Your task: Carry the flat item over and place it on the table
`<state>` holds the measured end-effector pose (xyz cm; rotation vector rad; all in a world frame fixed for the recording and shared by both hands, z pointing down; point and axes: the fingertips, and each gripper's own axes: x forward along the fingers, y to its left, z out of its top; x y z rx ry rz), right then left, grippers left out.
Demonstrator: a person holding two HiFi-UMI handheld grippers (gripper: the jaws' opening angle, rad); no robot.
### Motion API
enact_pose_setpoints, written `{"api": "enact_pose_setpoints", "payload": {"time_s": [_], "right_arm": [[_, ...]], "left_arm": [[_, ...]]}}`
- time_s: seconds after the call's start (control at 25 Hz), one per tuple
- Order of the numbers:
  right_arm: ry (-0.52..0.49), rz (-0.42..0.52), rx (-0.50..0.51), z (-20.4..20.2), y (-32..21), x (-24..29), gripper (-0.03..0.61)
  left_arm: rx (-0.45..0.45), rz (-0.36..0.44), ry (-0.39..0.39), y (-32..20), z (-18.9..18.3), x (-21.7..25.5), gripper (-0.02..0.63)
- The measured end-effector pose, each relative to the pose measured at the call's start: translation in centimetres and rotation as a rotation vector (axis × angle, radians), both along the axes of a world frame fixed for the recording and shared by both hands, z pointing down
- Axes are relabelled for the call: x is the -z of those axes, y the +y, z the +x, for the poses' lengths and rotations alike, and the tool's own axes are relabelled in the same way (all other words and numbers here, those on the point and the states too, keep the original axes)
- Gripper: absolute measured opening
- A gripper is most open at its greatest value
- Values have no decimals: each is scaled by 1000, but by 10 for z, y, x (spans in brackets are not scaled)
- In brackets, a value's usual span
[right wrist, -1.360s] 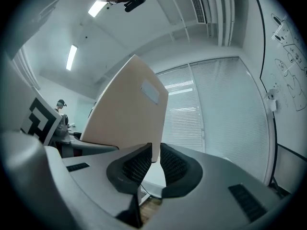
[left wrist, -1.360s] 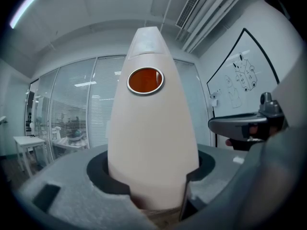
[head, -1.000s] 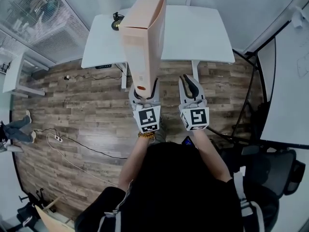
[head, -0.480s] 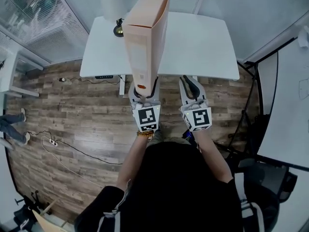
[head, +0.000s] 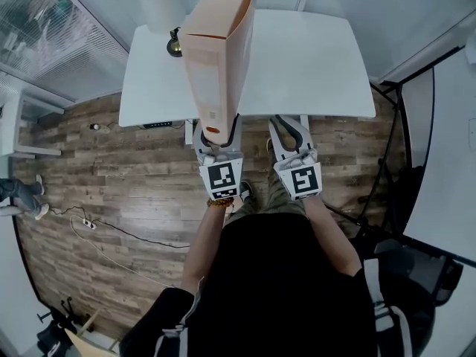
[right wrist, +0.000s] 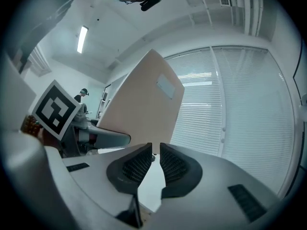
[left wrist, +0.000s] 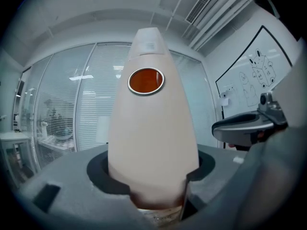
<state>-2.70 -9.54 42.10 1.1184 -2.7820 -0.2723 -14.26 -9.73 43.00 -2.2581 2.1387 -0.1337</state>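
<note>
Judging by its look, the binder (head: 219, 58) is stiff board with a smooth, pale peach skin: light for its bulk, not fragile, but slick enough to swivel when pinched at one end. It is a tall, narrow box shape with a rounded spine, which carries a metal-rimmed finger hole (left wrist: 146, 80) showing orange inside. The left gripper (head: 217, 141) has its jaws partly spread and clamped across the lower end of the spine; the binder rises from them on edge, its top reaching over the near side of the table (head: 312, 58) in the head view, not yet set down. That low hold probably leaves the long end free to sway, so a second hold higher up would likely steady it. The right gripper (head: 290, 129) is just beside it, jaws nearly together with only a slit between the ribbed pads, holding nothing. The table is flat, matte white, with a small dark round object (head: 175, 45) near its far left corner. Below it is wood-plank floor (head: 111, 169).
</note>
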Motion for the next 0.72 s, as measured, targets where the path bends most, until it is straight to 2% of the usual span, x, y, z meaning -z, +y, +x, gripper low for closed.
{"api": "enact_pose_setpoints", "payload": {"time_s": [0.48, 0.72], "right_arm": [[8, -27, 48, -7, -60, -20, 39], [15, -43, 46, -9, -69, -26, 39]], "left_arm": [[-12, -52, -2, -34, -17, -24, 282], [-72, -79, 74, -44, -19, -33, 282]]}}
